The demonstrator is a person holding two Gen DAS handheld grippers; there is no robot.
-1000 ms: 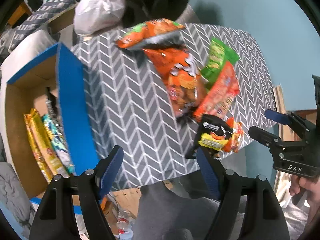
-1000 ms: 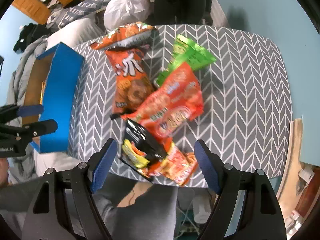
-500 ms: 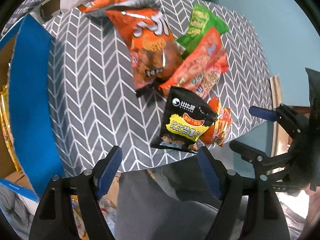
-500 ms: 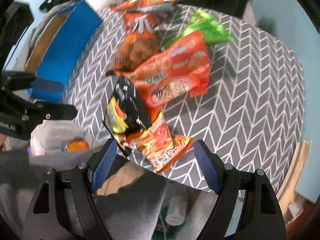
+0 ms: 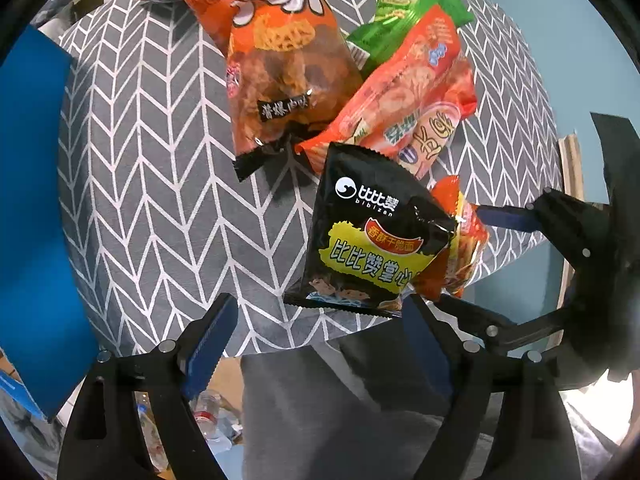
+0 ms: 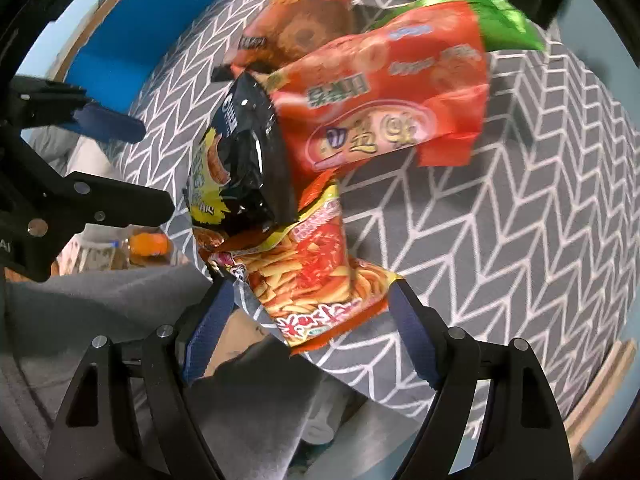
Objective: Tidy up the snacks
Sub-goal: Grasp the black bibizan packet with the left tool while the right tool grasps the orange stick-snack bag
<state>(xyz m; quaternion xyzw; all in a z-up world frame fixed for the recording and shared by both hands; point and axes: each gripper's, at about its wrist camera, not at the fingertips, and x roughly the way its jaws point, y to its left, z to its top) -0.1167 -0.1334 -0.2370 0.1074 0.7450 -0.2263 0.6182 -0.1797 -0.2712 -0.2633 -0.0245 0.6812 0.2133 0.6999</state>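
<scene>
Snack bags lie piled on a grey chevron table (image 5: 160, 200). A black and yellow bag (image 5: 372, 240) sits at the near edge, also in the right wrist view (image 6: 244, 160). It overlaps a red-orange noodle snack bag (image 6: 316, 276) that hangs over the edge. Behind are a red bag (image 5: 416, 108), an orange bag (image 5: 280, 60) and a green bag (image 5: 404, 4). My left gripper (image 5: 320, 340) is open just short of the black bag. My right gripper (image 6: 308, 328) is open with its jaws either side of the noodle bag's near end.
A blue-sided cardboard box (image 5: 28, 200) stands at the table's left edge, also in the right wrist view (image 6: 152, 20). The person's grey-clad legs (image 5: 340, 408) are below the table edge. Bottles lie on the floor (image 5: 208, 416). A teal wall is behind.
Both grippers have moved in closer to the near table edge. The black bag and the noodle bag now loom large. The box with its stored snacks has slid out of the left view.
</scene>
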